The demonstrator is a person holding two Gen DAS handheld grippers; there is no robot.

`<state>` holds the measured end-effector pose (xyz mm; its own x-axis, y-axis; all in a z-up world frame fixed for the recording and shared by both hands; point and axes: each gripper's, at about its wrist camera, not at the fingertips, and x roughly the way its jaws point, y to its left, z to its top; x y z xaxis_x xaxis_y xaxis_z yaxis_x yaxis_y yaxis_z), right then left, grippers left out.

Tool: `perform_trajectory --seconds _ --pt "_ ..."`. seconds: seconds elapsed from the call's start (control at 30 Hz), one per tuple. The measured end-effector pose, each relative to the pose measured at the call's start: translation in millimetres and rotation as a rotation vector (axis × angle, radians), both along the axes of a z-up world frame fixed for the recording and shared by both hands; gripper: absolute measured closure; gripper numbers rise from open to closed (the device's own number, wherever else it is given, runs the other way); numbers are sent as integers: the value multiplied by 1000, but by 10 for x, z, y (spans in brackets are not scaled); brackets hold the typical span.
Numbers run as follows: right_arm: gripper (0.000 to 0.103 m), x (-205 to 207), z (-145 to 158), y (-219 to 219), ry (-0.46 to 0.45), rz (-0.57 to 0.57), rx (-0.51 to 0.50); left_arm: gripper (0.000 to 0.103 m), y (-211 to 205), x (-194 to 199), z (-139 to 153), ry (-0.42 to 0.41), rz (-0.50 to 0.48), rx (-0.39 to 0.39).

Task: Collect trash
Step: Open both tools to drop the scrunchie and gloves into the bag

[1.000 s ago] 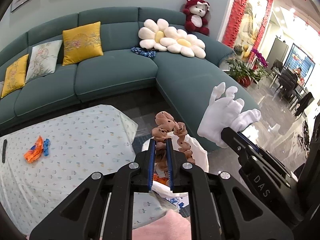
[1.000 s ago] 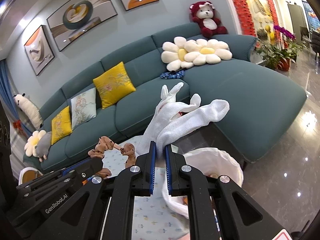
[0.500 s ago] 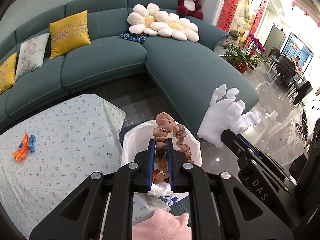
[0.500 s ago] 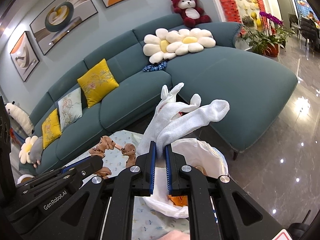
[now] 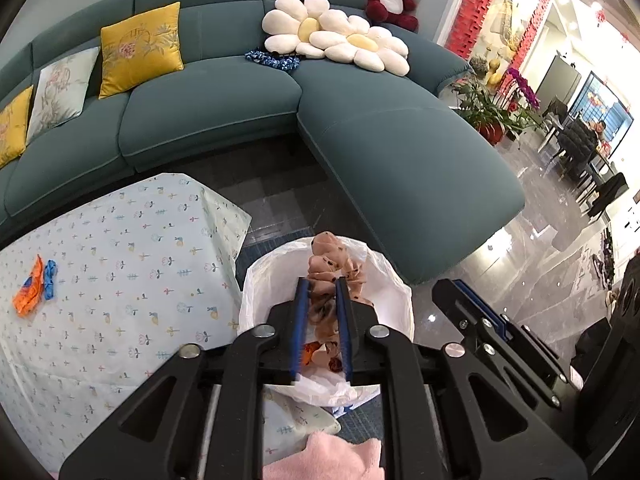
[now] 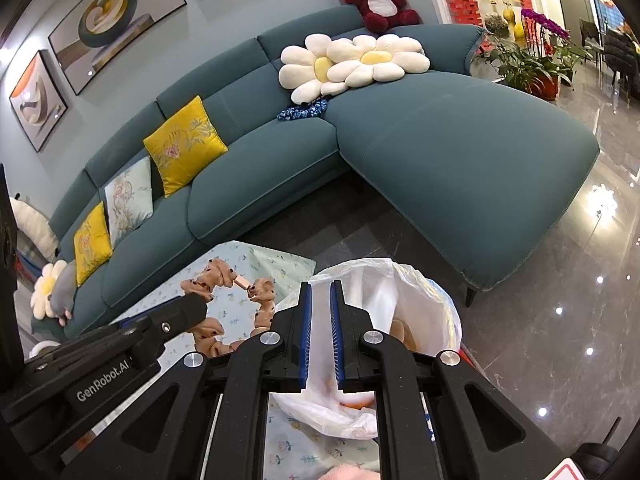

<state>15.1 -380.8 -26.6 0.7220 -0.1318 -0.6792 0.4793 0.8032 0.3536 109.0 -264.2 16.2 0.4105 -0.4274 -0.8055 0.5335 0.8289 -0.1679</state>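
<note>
A white-lined trash bin stands on the floor beside the table. My left gripper hangs over its mouth, pointing steeply down. Its jaws are opening, and a brown dotted scrunchie still sits between the blue pads, touching both. In the right wrist view the scrunchie dangles as a loop from the left gripper. My right gripper is over the bin too, jaws opening with nothing between them. The white glove it held is out of sight. The right gripper shows bare in the left wrist view.
A table under a flowered cloth lies left of the bin, with an orange and blue wrapper on it. A teal corner sofa runs behind, with a blue scrunchie on its seat. Something pink lies below the grippers.
Both grippers came down over the bin. The white glove has left the right gripper, whose jaws have parted. The left jaws have widened around the scrunchie.
</note>
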Motion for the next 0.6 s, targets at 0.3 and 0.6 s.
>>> perform_trajectory --seconds 0.3,0.6 --pt "64 12 -98 -3 40 -37 -10 61 160 140 -55 24 70 -10" --pt "54 2 -39 161 38 -30 -16 58 494 140 67 15 109 -35"
